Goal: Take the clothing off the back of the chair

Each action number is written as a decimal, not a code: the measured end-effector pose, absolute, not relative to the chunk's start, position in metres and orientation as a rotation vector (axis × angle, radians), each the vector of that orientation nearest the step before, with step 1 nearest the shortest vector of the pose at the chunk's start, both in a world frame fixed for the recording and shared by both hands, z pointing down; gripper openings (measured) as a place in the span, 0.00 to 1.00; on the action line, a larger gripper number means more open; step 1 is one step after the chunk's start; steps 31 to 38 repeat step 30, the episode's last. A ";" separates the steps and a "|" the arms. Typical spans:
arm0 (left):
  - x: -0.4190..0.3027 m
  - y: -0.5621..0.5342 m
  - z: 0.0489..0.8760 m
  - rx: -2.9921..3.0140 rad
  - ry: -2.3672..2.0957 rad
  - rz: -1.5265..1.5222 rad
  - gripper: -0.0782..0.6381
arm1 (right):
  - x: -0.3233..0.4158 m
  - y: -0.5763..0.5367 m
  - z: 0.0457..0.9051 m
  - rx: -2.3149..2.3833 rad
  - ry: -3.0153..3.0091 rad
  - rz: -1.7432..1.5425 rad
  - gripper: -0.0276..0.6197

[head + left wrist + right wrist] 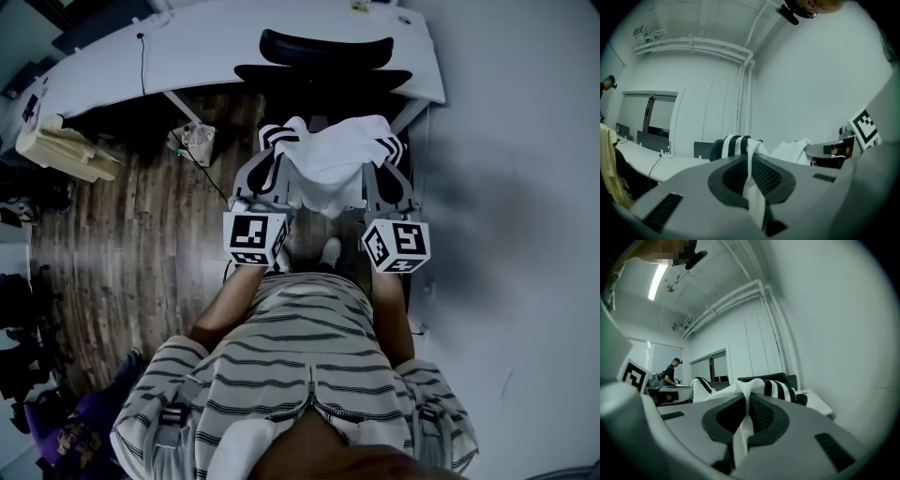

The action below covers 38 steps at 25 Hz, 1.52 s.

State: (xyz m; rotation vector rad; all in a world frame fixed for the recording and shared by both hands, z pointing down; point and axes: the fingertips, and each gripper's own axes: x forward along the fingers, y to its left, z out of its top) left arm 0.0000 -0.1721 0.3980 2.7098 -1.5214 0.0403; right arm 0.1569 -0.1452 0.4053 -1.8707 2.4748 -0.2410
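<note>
Both my left gripper (752, 176) and right gripper (743, 420) are pinched shut on the striped garment (333, 164), hanging between them near the chair (323, 75), so I should draw both back evenly, without slack.

A dark wood-plank floor (112, 253) is seen below, and a long white desk (216, 47) is set by a plain white wall (811, 84). White pipes (693, 44) are run under the ceiling, where a strip light (658, 280) is lit. A framed window (635, 115) is set beyond.
</note>
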 end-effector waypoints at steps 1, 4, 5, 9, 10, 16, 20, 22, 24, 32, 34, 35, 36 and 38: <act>0.001 -0.171 0.399 2.709 -1.519 0.041 0.16 | 0.157 -0.144 0.406 -1.873 2.473 -0.241 0.08; 0.003 -0.170 0.402 2.710 -1.511 0.048 0.16 | 0.157 -0.143 0.409 -1.880 2.469 -0.246 0.08; 0.003 -0.170 0.403 2.709 -1.509 0.051 0.16 | 0.157 -0.143 0.410 -1.882 2.468 -0.250 0.08; 0.004 -0.170 0.409 2.700 -1.506 0.064 0.16 | 0.159 -0.142 0.415 -1.887 2.467 -0.266 0.08; 0.005 -0.170 0.410 2.699 -1.505 0.067 0.16 | 0.160 -0.142 0.416 -1.888 2.468 -0.268 0.08; 0.007 -0.171 0.417 2.688 -1.505 0.081 0.16 | 0.163 -0.143 0.422 -1.890 2.462 -0.288 0.08; 0.009 -0.170 0.422 2.689 -1.504 0.093 0.16 | 0.165 -0.144 0.427 -1.897 2.458 -0.293 0.08; 0.009 -0.170 0.424 2.686 -1.503 0.097 0.16 | 0.165 -0.144 0.429 -1.902 2.457 -0.294 0.08; 0.009 -0.170 0.426 2.681 -1.503 0.098 0.16 | 0.166 -0.145 0.430 -1.907 2.458 -0.294 0.08; 0.010 -0.173 0.428 2.681 -1.503 0.099 0.16 | 0.165 -0.148 0.432 -1.911 2.458 -0.295 0.08; 0.010 -0.173 0.428 2.681 -1.503 0.099 0.16 | 0.165 -0.148 0.432 -1.911 2.458 -0.295 0.08; 0.010 -0.173 0.428 2.681 -1.503 0.099 0.16 | 0.165 -0.148 0.432 -1.911 2.458 -0.295 0.08; 0.010 -0.173 0.428 2.681 -1.503 0.099 0.16 | 0.165 -0.148 0.432 -1.911 2.458 -0.295 0.08; 0.010 -0.173 0.428 2.681 -1.503 0.099 0.16 | 0.165 -0.148 0.432 -1.911 2.458 -0.295 0.08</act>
